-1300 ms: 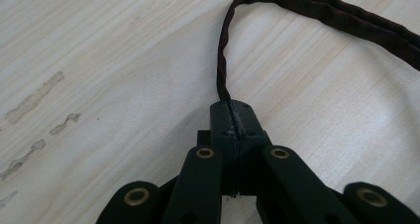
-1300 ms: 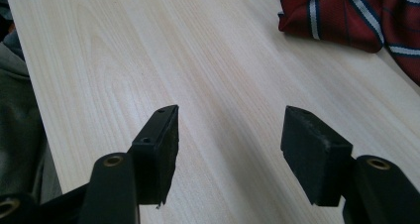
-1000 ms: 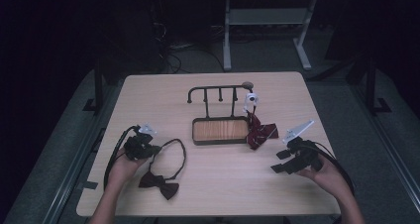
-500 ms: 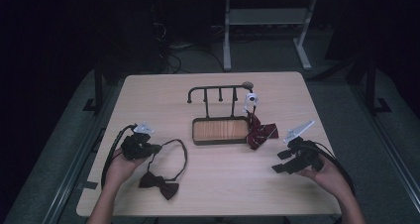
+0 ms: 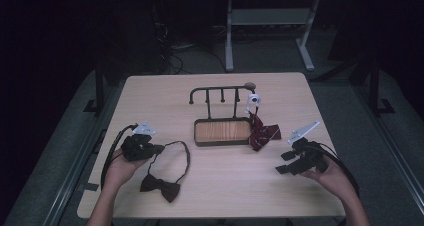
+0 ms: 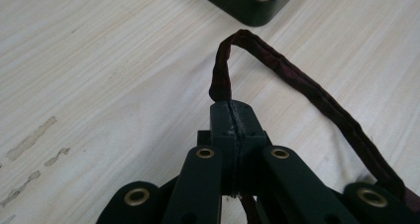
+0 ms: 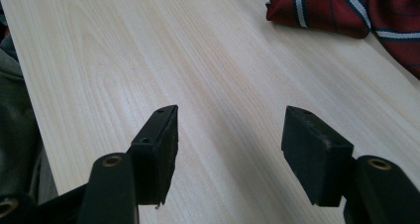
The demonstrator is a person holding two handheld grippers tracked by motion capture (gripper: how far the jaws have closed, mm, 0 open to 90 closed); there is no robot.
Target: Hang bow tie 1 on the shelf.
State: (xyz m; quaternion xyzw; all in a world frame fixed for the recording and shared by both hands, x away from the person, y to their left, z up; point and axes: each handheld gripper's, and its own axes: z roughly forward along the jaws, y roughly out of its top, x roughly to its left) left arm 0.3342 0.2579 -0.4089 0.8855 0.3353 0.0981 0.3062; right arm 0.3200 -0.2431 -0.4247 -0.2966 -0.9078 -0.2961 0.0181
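From above, the dark bow tie (image 5: 161,185) lies on the counter (image 5: 220,191) left of and nearer than the wooden tray (image 5: 222,131), its strap (image 5: 181,151) looping to the left tool (image 5: 155,149). The left gripper view adds that this tool is pressed together, pinching the strap (image 6: 221,80). The right gripper view shows the right tool (image 7: 229,144) spread and empty, pointing at the striped red tie (image 7: 346,8) beside the tray.

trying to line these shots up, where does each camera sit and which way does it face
High view: above the person's side of the table, looking forward and down; both forearms, left gripper, right gripper.
Left gripper view: rides the left gripper, looking along shut jaws pinching the bow tie strap.
Right gripper view: rides the right gripper, looking past open jaws toward the striped tie.
Shared: the high and left gripper views both show the strap and the wooden tray.
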